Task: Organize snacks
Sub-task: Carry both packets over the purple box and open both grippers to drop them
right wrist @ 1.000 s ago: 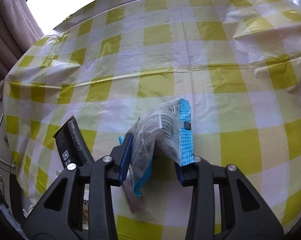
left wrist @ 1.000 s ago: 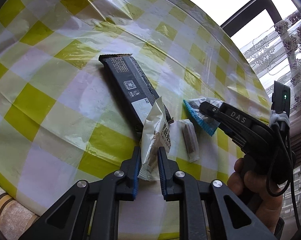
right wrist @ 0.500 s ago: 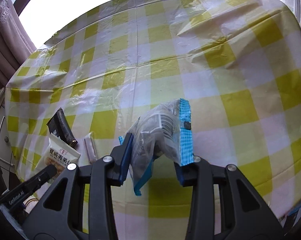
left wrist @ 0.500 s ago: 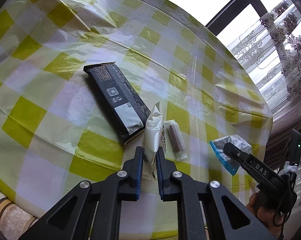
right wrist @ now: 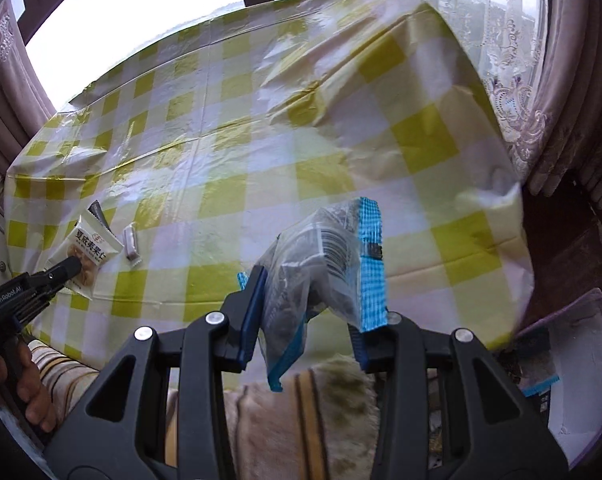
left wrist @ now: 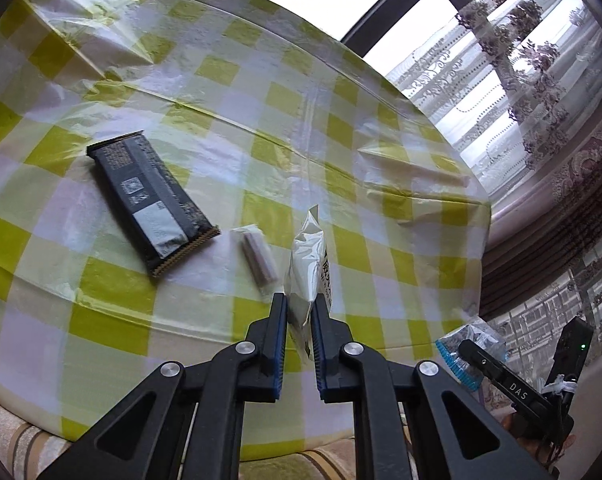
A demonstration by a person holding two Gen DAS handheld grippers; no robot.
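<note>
My left gripper [left wrist: 299, 304] is shut on a white snack packet [left wrist: 307, 264] and holds it above the near table edge; the packet also shows in the right wrist view [right wrist: 88, 247]. My right gripper [right wrist: 307, 300] is shut on a clear bag with blue edges [right wrist: 333, 256], held off the table's near right side; it shows in the left wrist view [left wrist: 467, 348]. A black snack bar [left wrist: 149, 200] and a small wrapped stick [left wrist: 257, 258] lie on the checked tablecloth.
The table [left wrist: 341, 128] carries a yellow-and-white checked plastic cloth with creases. A window with lace curtains [left wrist: 513, 60] is behind it. A striped cushion [right wrist: 301, 412] lies below the near edge. A dark floor area [right wrist: 561, 248] is at the right.
Both grippers have pulled back toward me and lifted with their packets. The right gripper has moved off past the table's near right edge. The black bar and stick stay put.
</note>
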